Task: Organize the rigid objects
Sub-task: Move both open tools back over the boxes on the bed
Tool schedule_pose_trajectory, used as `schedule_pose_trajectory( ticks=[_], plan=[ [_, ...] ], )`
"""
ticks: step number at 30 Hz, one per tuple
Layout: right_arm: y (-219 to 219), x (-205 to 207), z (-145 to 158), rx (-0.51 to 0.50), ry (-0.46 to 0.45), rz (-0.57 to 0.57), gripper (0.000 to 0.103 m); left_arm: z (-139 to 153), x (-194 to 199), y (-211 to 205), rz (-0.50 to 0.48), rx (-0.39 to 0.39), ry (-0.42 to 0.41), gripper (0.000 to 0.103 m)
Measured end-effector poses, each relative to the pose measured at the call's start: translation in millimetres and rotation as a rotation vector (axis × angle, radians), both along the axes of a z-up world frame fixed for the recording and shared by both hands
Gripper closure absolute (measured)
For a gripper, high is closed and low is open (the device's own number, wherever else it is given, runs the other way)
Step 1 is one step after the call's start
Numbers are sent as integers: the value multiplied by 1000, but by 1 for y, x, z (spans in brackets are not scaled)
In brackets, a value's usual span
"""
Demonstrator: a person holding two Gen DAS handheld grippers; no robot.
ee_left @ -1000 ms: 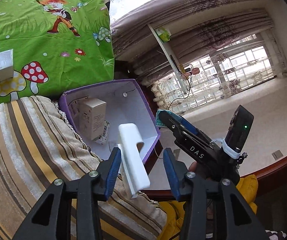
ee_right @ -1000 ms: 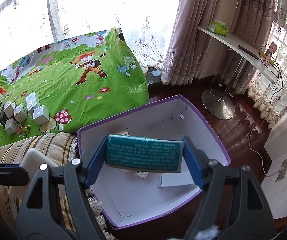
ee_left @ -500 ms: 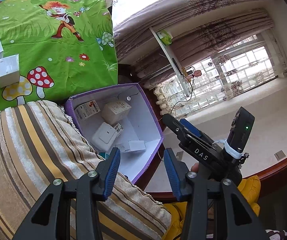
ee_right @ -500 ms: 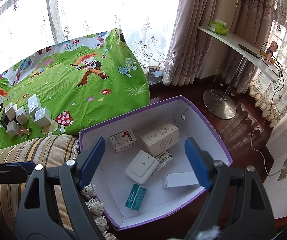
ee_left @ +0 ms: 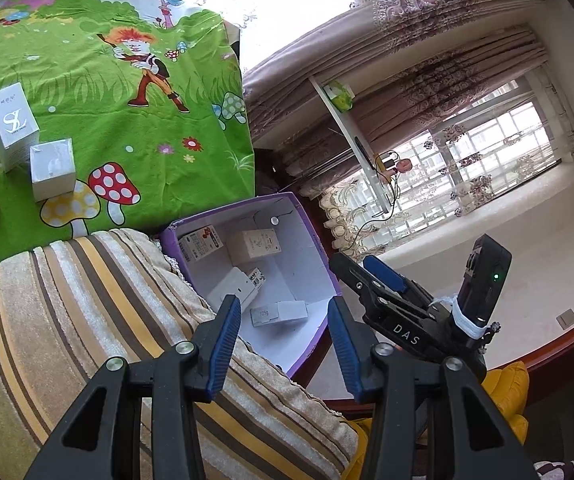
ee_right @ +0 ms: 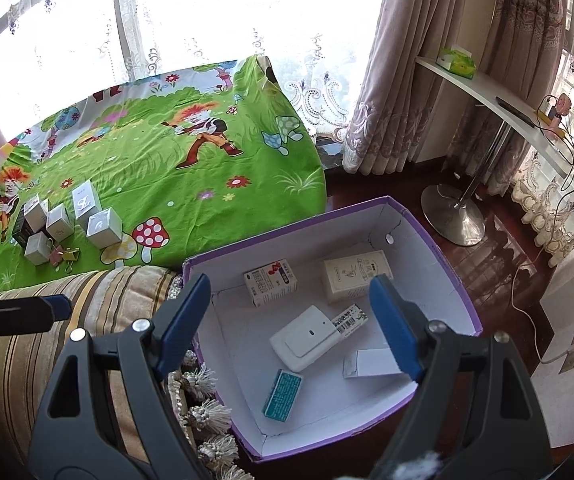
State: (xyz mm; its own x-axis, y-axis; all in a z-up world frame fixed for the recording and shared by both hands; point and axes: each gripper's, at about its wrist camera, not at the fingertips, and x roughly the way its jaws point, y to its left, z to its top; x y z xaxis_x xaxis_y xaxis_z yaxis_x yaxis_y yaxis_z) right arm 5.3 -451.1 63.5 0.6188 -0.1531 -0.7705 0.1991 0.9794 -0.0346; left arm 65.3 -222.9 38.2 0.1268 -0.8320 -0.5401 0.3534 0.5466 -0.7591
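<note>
Teal, flat and rectangular, the small card packet (ee_right: 282,395) lies in the near corner of the purple-walled, white-lined cardboard box (ee_right: 453,264), below the right gripper (ee_right: 293,322), whose jaws have just been opening and now stand wide with nothing between them. Its long axis runs up the right wrist picture, tilted slightly right, from the near wall toward the white plastic switch plate (ee_right: 305,338) that lies just beyond it. With this drop apparently done, the sensible step is to lift the right gripper straight up clear of the walls before swinging toward the grey and white cartons (ee_right: 103,226) well apart on the green cartoon cloth (ee_right: 155,168). The left gripper (ee_left: 285,328) hovers over the striped cushion (ee_left: 67,308) at the box's edge, part open and holding nothing.
</note>
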Motion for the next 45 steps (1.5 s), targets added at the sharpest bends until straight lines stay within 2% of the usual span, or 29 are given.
schedule_pose_trajectory(
  ticks=[10, 17, 37, 45],
  plan=[
    [31, 17, 3, -6, -8, 71, 19, 17, 20, 53, 134, 51, -89, 56],
    [62, 34, 6, -23, -11, 141, 19, 22, 37, 101, 238, 79, -113, 56],
    [154, 99, 0, -29, 9, 331, 19, 24, 81, 227, 527, 155, -115, 56],
    [184, 133, -21, -28, 49, 377, 19, 11, 103, 258, 614, 265, -96, 56]
  ],
)
